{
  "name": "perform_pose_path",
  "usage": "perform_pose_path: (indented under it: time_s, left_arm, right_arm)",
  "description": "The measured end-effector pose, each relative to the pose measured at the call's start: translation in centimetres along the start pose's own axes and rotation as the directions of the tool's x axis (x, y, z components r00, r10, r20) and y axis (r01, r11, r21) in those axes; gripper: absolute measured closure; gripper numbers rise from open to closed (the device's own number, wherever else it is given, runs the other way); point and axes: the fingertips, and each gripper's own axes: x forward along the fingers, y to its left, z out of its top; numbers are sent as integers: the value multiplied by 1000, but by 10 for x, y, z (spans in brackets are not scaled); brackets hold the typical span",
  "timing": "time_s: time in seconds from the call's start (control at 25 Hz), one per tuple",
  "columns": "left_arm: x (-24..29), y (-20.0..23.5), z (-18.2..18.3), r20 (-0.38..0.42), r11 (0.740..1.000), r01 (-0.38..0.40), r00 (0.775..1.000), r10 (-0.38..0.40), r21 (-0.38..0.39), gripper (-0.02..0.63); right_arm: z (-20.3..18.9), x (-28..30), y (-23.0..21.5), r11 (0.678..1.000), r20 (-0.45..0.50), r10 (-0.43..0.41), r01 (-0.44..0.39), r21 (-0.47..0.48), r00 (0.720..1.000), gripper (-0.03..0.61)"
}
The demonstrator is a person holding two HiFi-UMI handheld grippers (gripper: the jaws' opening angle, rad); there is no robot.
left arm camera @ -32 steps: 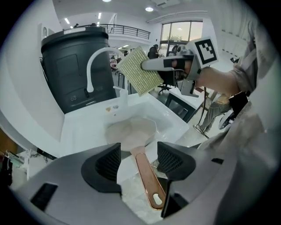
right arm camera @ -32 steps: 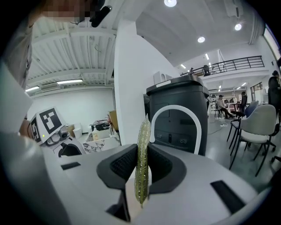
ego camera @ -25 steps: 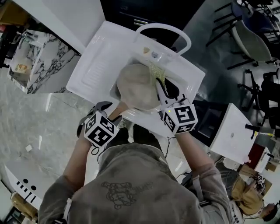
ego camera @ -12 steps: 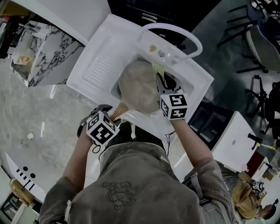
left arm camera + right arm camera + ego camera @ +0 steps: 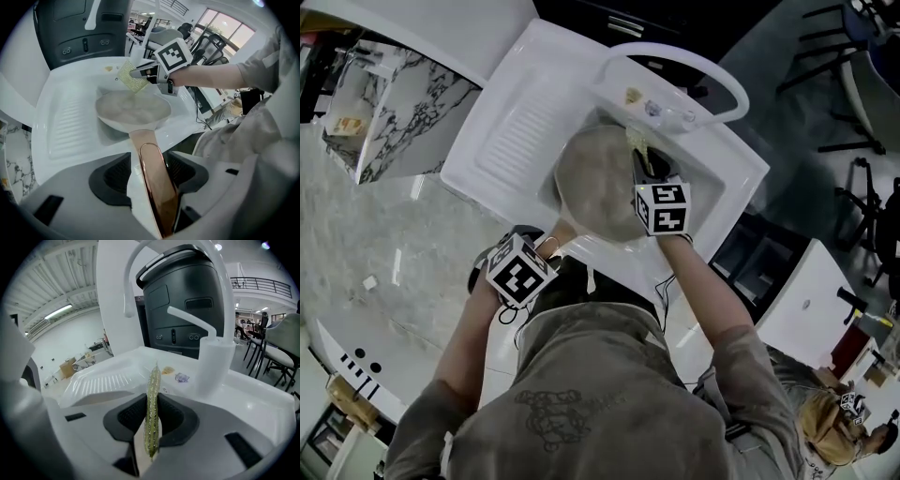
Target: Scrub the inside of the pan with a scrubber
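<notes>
- Within the sink [image 5: 733, 173] basin, the pan [image 5: 595, 183] sits with its pale grey interior facing up. Its copper-coloured handle [image 5: 153, 180] reaches out over the sink's near edge toward the person.
- Left gripper [image 5: 151, 174]: jaws closed on the handle, one pad pressing each side, at the sink's near rim.
- Right gripper [image 5: 151, 418]: jaws clamped on the scrubber [image 5: 153, 394], a thin yellow-green pad held on edge, most of it projecting past the jaw tips.
- Scrubber position: over the pan's far rim, on the side of the sink basin nearest the faucet [image 5: 717, 75]. Contact with the pan surface cannot be confirmed.
- Faucet: white arched spout, mounted at the back of the sink, behind the pan.
- Ribbed drainboard [image 5: 511, 127]: part of the sink, to the left of its basin.
</notes>
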Motion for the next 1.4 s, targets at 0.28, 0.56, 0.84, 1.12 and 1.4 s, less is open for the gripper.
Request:
perform_pose_path:
  time_s: [0.28,0.56,0.84,1.12,1.4]
  left_arm:
    - [6,-5,-2,-43,998,51,998,-52,-25,411]
    - [7,-5,-1,-43,998,47,998,-49,-41,417]
    - [6,-5,-1,-37,998,54,998,-55,-45,417]
    - [6,-6,-1,-34,997,64,997,-66,-47,417]
    - [6,-6,-1,-24,997,65,998,-66,-48,417]
  right_arm:
    - [-31,33,-10,998,-85,-65,65,3,994,506]
    - [-61,59,-8,992,-179,-125,122,-26,976,506]
    - [-80,83,11,996,-225,-73,62,-59,972,506]
    - [-81,100,44,1000,-237,15,-20,-17,971,502]
    - [-81,112,76,987,-222,157,-159,10,962,499]
